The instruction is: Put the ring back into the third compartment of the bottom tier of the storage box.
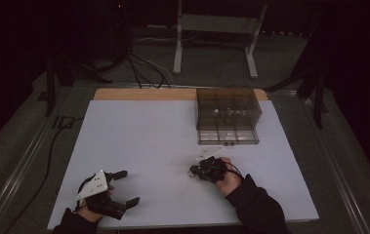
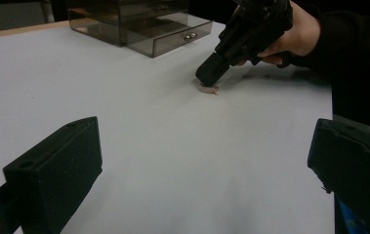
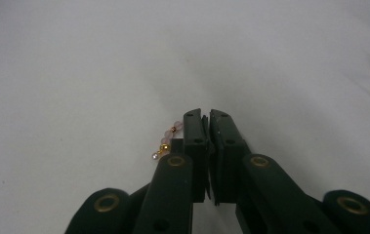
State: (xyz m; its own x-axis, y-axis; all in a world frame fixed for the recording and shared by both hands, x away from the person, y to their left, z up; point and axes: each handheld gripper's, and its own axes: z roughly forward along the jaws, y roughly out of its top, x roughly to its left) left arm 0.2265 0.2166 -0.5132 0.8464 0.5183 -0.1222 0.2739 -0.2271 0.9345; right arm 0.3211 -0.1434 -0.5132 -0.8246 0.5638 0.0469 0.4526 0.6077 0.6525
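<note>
No readable text, label, brand, number or sign is showing anywhere, neither on the table (image 1: 138,141) nor on the clear drawer box (image 1: 227,116) standing beyond the right tongs (image 1: 193,170).

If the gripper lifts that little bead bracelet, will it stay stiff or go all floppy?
Probably floppy: the bead bracelet looks like small separate beads on a string, so the loose part would likely dangle. It seems very light, being tiny beside the right gripper, whose jaws are shut on it. The round beads may slip or roll if dropped on the smooth white table.
</note>
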